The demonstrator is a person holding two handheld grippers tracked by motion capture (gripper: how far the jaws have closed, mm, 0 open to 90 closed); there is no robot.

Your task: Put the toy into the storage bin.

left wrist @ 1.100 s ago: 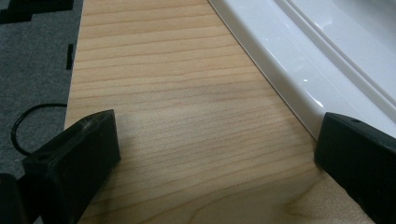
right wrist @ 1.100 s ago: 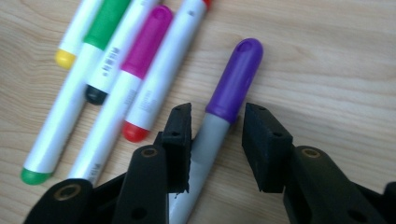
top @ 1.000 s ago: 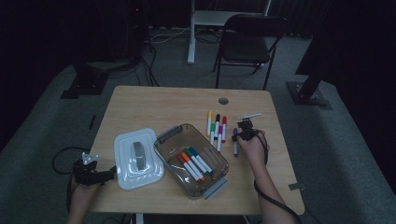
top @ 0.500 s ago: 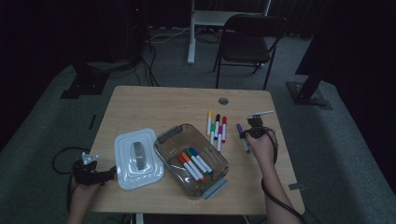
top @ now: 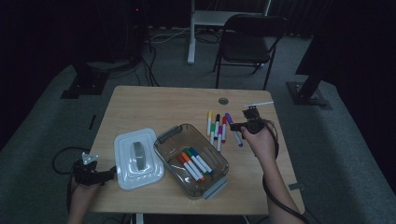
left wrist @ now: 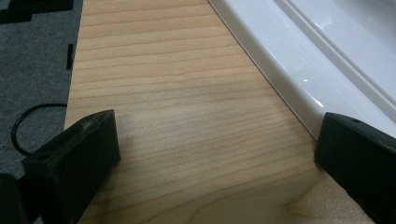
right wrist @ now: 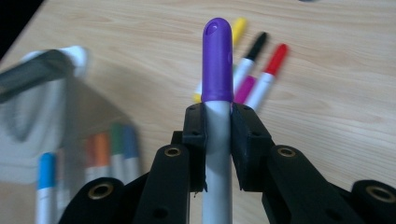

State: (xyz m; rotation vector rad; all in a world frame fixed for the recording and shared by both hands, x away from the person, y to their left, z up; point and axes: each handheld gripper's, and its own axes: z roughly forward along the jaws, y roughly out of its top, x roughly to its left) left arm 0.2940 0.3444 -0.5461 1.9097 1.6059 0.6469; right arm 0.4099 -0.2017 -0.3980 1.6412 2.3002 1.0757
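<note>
Purple marker [right wrist: 217,60] clamped in right tongs [right wrist: 218,122], bare wooden table [top: 154,105] beyond

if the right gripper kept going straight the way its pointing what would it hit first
Probably the loose markers on the table. The right gripper, shut on a purple marker, points along that marker toward them, with the black one nearest the line. Depth is unclear, so it may meet bare table first.

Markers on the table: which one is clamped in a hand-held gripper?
The purple-capped marker, shut between the jaws of the right hand-held gripper. The other loose markers lie flat on the table.
</note>
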